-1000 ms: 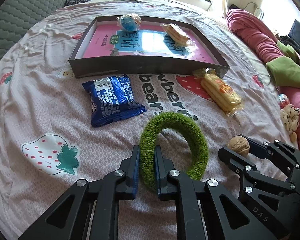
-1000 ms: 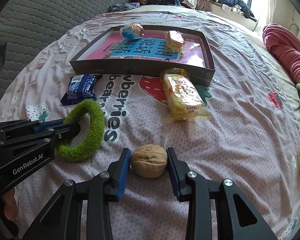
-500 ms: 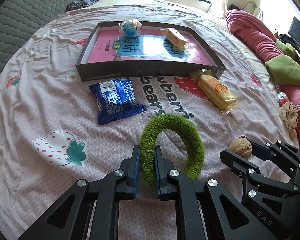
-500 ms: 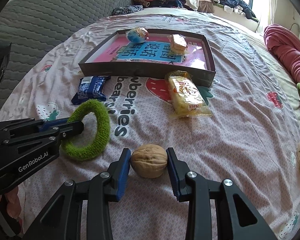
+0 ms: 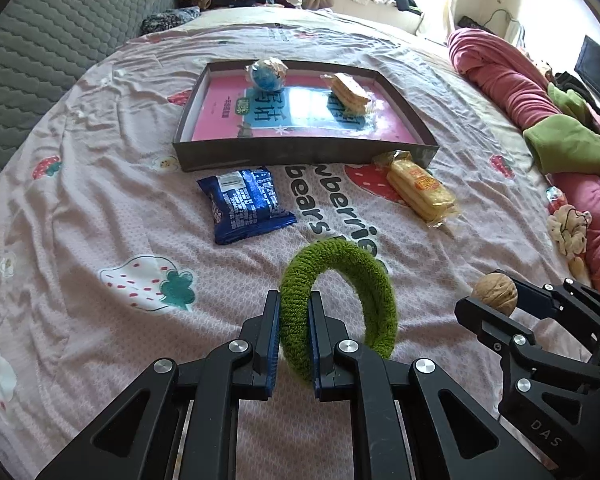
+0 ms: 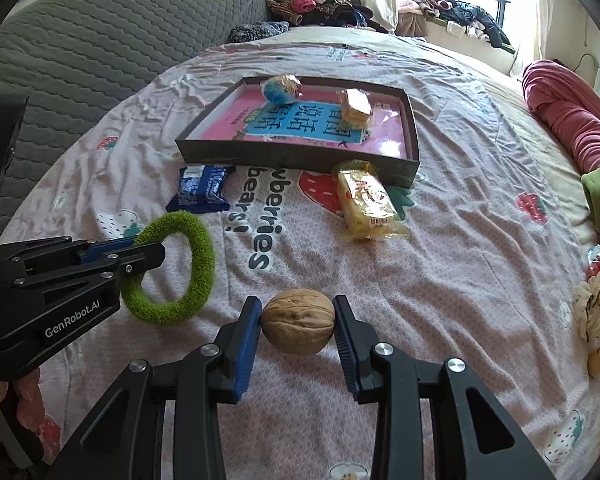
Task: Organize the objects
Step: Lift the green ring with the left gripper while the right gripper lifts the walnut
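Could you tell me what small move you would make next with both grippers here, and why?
Probably carry both forward toward the shallow dark box with the pink lining. The left gripper is shut on the fuzzy green fabric ring, the right gripper on the brown walnut, and the box already holds two wrapped snacks, with bare lining between them.

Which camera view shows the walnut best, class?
The right wrist view: the walnut sits large and central, clamped by the right gripper. The left wrist view shows it small at the right edge, partly behind the fingers.
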Tool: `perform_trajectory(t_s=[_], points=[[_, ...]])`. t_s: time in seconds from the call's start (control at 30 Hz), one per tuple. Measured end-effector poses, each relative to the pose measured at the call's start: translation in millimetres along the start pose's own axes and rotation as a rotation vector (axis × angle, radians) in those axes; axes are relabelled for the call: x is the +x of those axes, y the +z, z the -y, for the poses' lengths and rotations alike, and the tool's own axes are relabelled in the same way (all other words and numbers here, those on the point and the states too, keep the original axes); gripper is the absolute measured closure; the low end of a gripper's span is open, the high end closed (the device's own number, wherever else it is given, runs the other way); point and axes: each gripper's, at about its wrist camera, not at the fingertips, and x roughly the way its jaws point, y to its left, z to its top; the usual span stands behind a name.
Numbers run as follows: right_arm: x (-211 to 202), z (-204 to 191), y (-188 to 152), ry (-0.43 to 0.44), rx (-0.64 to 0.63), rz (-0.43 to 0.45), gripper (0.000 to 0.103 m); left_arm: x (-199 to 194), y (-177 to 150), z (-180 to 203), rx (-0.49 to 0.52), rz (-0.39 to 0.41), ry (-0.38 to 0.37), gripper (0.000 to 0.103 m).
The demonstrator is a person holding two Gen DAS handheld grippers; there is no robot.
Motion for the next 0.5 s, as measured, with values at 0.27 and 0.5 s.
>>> perform_trajectory(t_s=[0.27, 0.5], points=[[-18, -7, 1, -0.002, -0.013, 0.022, 0.066, -22, -2, 1, 0.006, 0.030, 0.001, 0.090], [-40, -15, 4, -0.006, -0.024, 0.060, 0.066, -48, -3, -1, 0.004, 0.068, 0.006, 0.090]])
